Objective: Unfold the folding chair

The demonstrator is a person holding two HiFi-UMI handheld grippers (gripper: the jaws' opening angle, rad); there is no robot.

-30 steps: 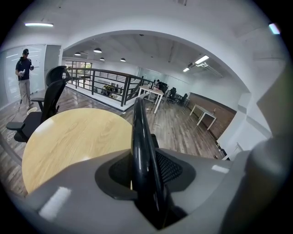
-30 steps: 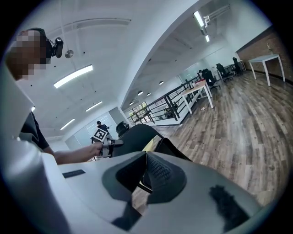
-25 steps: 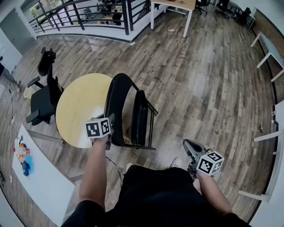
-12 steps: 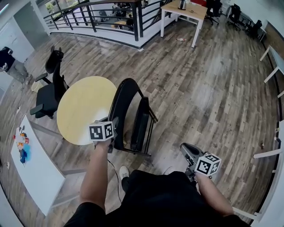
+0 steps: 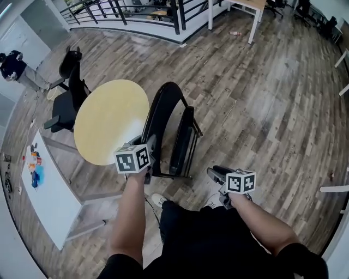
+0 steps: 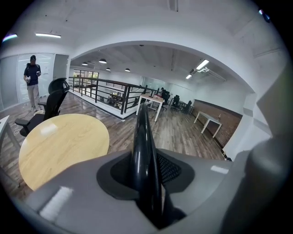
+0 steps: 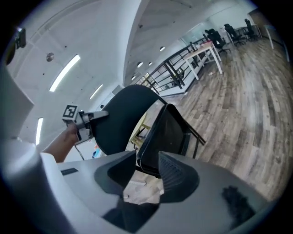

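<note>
At the far left a person (image 5: pixel 12 65) stands on the wooden floor (image 5: pixel 262 109). A black office chair (image 5: pixel 66 101) is just to their right. Nearer, along the left edge, a white surface (image 5: pixel 52 210) carries a few small coloured things that are too small to name. A round yellow surface (image 5: pixel 112 120) stands right of the office chair, with its right rim close beside the folding chair (image 5: pixel 182 143).

The left claw (image 5: pixel 149 152) reaches in from the near side at the round surface's near right edge. Its jaws are closing on the thin black rim of the chair's backrest. In the left gripper view that rim runs straight up between the two pads and both pads press on it.

The folding chair stands upright on the floor in the middle of the scene. It is folded, with the seat tipped up close against the curved backrest and the legs together.

Right of the chair and nearer the person, the right claw (image 5: pixel 216 174) hangs low above the floor and points toward the chair. Its jaws are opening with nothing between them. In the right gripper view the seat's near edge shows just beyond the gap.

A dark railing (image 5: pixel 131 11) crosses the far side.
</note>
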